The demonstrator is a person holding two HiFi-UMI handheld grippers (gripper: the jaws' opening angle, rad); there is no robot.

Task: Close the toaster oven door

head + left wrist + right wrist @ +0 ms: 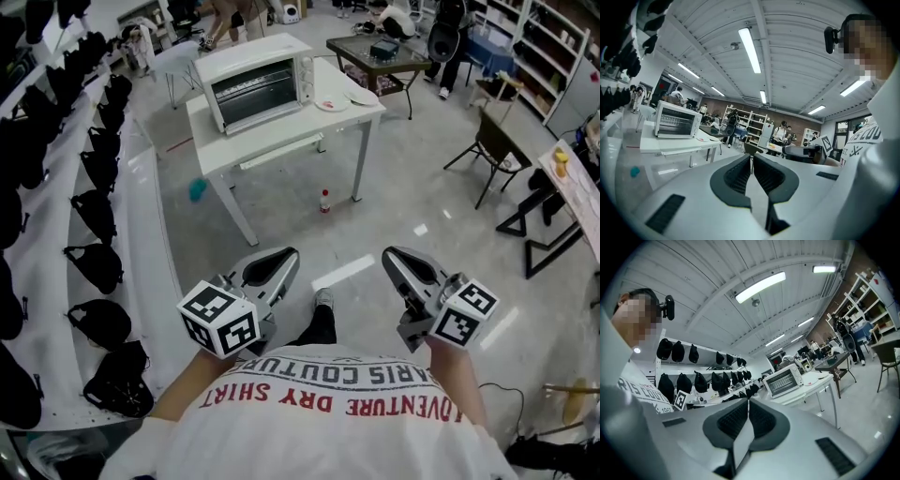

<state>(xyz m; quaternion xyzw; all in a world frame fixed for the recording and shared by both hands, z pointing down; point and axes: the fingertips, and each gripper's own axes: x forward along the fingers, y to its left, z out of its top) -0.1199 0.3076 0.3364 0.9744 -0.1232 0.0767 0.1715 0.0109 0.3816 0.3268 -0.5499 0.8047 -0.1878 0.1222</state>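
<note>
Head view looks steeply down on a wide stretch of bare floor (403, 220) between the person and the white surface (281, 141) that carries the toaster oven (262, 56). The oven sits toward the left end of that surface. Its left side is close to the surface's edge, and a bare strip runs in front of it. Two plates (331, 103) lie to the oven's right. On the floor, a small bottle (324, 201) stands below and to the right of the oven, and a teal thing (197, 190) lies below and to its left. A rack (66, 216) hung with black caps (94, 267) runs along the floor's edge far left of the oven. A dark chair (492, 150) stands well to the oven's right.

Both hands are held low and close to the white shirt (328, 412), well apart from the oven. The left claw (278, 264) and right claw (403, 262) point forward toward it, each marker cube (218, 319) nearest the body. In each gripper view the pads meet along one seam with nothing between them, so both claws are clenched and empty.

The oven's long axis runs across the surface, slightly skewed. Its glass door (248, 94) stands upright against the front and faces the person.
</note>
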